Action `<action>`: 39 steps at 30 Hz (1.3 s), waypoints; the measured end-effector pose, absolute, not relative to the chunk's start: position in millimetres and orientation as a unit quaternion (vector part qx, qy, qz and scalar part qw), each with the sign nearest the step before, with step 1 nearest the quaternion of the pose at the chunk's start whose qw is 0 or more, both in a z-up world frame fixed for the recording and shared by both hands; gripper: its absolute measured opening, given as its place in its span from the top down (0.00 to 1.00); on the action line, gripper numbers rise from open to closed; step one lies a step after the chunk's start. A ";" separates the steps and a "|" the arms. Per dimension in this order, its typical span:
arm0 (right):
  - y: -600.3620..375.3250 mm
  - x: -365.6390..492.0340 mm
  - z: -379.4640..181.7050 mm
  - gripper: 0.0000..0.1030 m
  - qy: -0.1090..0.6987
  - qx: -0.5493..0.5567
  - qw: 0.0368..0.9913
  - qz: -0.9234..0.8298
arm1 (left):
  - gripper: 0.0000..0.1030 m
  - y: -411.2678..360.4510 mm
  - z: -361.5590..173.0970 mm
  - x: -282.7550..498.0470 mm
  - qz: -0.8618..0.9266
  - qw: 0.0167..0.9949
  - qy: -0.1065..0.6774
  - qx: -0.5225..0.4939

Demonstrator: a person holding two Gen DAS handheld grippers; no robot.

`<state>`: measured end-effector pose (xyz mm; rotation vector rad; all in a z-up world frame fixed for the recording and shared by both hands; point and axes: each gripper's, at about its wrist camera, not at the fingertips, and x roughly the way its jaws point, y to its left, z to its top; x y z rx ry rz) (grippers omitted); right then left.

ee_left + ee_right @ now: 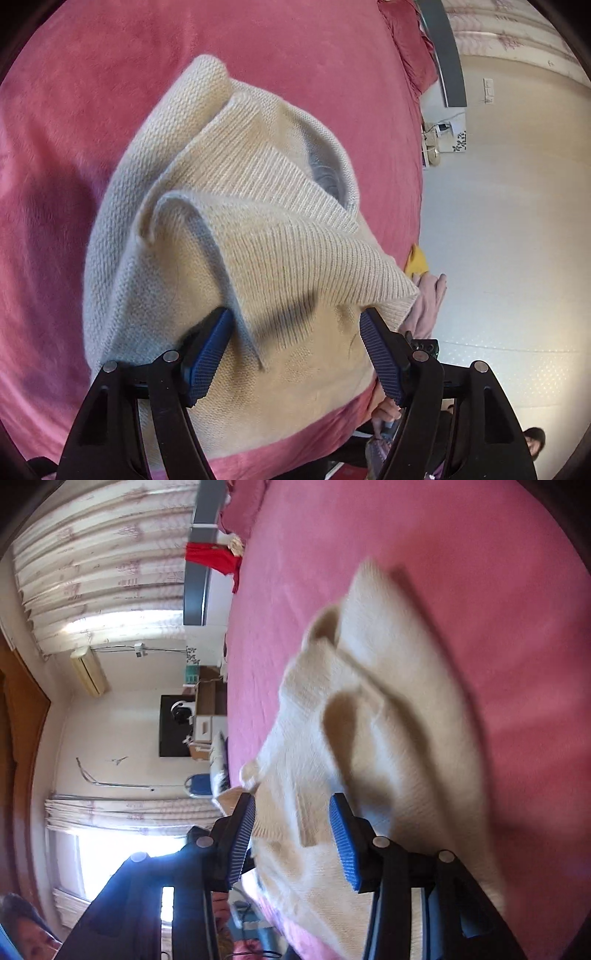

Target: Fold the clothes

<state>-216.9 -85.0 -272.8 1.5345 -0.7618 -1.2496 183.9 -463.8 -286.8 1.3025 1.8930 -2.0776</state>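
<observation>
Sweater: a cream knitted sweater (229, 229) lies in a loose heap on the pink plush bedspread (74, 110), toward the bed's near right edge in the left wrist view; its ribbed layers overlap with raised, curling edges, and one flap stands up off the pile.
Fold state: bunched and part-doubled, neither flat nor a tidy packet; this would fit a fold under way as well as a rumpled garment being laid out.
Left gripper: the left gripper (295, 339) hovers low over the near end of the sweater, fingers spread wide, blue pads (207, 362) on either side of a hanging ribbed flap but not pinching it; released.
Right gripper: the right gripper (291, 834) sits over the near hem of the sweater (369, 720), jaws apart with knit between them and no clear pinch; the view is motion-blurred, so contact cannot be confirmed.
Pose: both tools point along the bed away from the person, tilted down at the fabric.
Risk, layers: closing on the raised flap alone would likely lift one layer and drag the rest into a crooked crease.
Risk, edge: the heap lies near the bed's edge, with other cloth (424, 302) hanging there; a pull toward the person could slide it off.
Risk, knit: a loose, fuzzy weave may snag on the ridged pads.
</observation>
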 end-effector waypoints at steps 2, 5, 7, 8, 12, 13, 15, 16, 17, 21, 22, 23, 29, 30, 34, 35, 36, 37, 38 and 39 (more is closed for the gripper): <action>-79.8 -225.4 -273.2 0.58 -0.321 0.627 0.478 -0.524 | 0.29 -464.4 -290.5 186.7 -0.666 0.021 0.617 0.419; -84.1 -230.5 -273.0 0.58 -0.318 0.624 0.480 -0.528 | 0.29 -465.7 -290.6 181.2 -0.669 0.023 0.615 0.416; -92.5 -229.1 -272.6 0.58 -0.308 0.627 0.489 -0.523 | 0.29 -464.9 -288.9 176.5 -0.674 0.022 0.609 0.417; -98.5 -226.7 -271.3 0.58 -0.293 0.630 0.494 -0.523 | 0.29 -464.8 -288.1 174.9 -0.676 0.021 0.607 0.417; -119.2 -213.9 -257.9 0.59 -0.238 0.633 0.528 -0.514 | 0.29 -463.5 -282.2 162.3 -0.680 0.008 0.605 0.414; -122.3 -211.3 -254.1 0.59 -0.228 0.632 0.536 -0.512 | 0.29 -462.8 -280.8 159.8 -0.681 0.004 0.605 0.413; -127.3 -205.8 -248.5 0.60 -0.206 0.634 0.547 -0.506 | 0.29 -460.7 -278.8 158.9 -0.682 -0.004 0.606 0.409; -128.8 -203.6 -246.6 0.61 -0.196 0.636 0.550 -0.505 | 0.29 -460.0 -278.2 157.4 -0.682 -0.007 0.606 0.409; -128.8 -202.9 -245.2 0.61 -0.186 0.637 0.547 -0.510 | 0.29 -459.5 -277.9 156.5 -0.682 -0.009 0.607 0.408; -130.2 -203.0 -240.2 0.61 -0.152 0.640 0.533 -0.532 | 0.29 -460.0 -279.9 157.8 -0.676 -0.024 0.622 0.394; -130.8 -204.1 -239.8 0.61 -0.146 0.641 0.528 -0.538 | 0.29 -460.4 -279.9 159.0 -0.675 -0.029 0.625 0.390; -130.1 -204.5 -241.1 0.63 -0.142 0.642 0.526 -0.539 | 0.29 -460.7 -278.9 157.4 -0.677 -0.032 0.624 0.389; -132.9 -216.3 -240.3 0.95 -0.197 0.633 0.530 -0.528 | 0.38 -461.5 -281.3 153.3 -0.679 -0.042 0.626 0.382; -133.5 -218.5 -240.0 0.96 -0.208 0.631 0.531 -0.526 | 0.49 -463.1 -283.2 156.0 -0.675 -0.046 0.633 0.376; -136.0 -227.4 -238.6 0.96 -0.252 0.621 0.535 -0.515 | 0.62 -481.0 -288.7 160.0 -0.659 -0.047 0.668 0.342; -136.7 -229.6 -238.2 0.96 -0.263 0.618 0.535 -0.512 | 0.62 -486.3 -288.3 158.0 -0.658 -0.044 0.674 0.333; -137.3 -231.8 -237.9 0.96 -0.274 0.615 0.536 -0.509 | 0.61 -491.9 -287.1 154.6 -0.660 -0.041 0.676 0.324; -138.7 -234.7 -237.8 0.94 -0.285 0.613 0.535 -0.506 | 0.62 -497.5 -286.1 151.5 -0.661 -0.037 0.680 0.315; -142.4 -240.0 -238.6 0.94 -0.298 0.612 0.531 -0.505 | 0.62 -503.3 -285.5 148.5 -0.660 -0.033 0.685 0.305; -146.0 -246.1 -239.8 0.93 -0.309 0.610 0.523 -0.509 | 0.62 -509.9 -285.7 145.9 -0.659 -0.026 0.692 0.296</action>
